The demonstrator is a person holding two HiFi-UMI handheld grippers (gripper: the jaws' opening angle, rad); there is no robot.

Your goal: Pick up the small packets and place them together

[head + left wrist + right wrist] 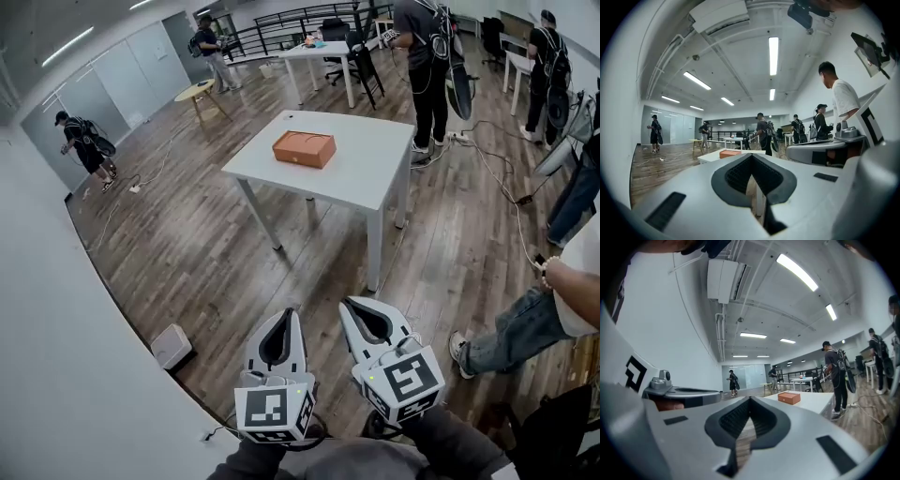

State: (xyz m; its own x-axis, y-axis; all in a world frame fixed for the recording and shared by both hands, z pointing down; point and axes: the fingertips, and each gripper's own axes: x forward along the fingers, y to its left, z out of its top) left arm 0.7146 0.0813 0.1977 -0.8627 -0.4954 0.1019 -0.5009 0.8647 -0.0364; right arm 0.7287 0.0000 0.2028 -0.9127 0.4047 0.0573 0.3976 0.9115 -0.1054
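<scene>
Packets cannot be made out, perhaps inside the orange box (304,148) on the far white table (375,178). Head view shows left tool (289,313) beside right tool (349,303), near; gripper views show both closed, empty.

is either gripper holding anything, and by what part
Nothing is held: the left gripper and right gripper are both shut and empty. The orange box lies apart on the table.

Both grippers being held out side by side, roughly level.
Left gripper (287,315) and right gripper (351,305) are pointing forward, jaws pressing together, nothing between them; dark sleeves (441,439) are trailing behind.
</scene>
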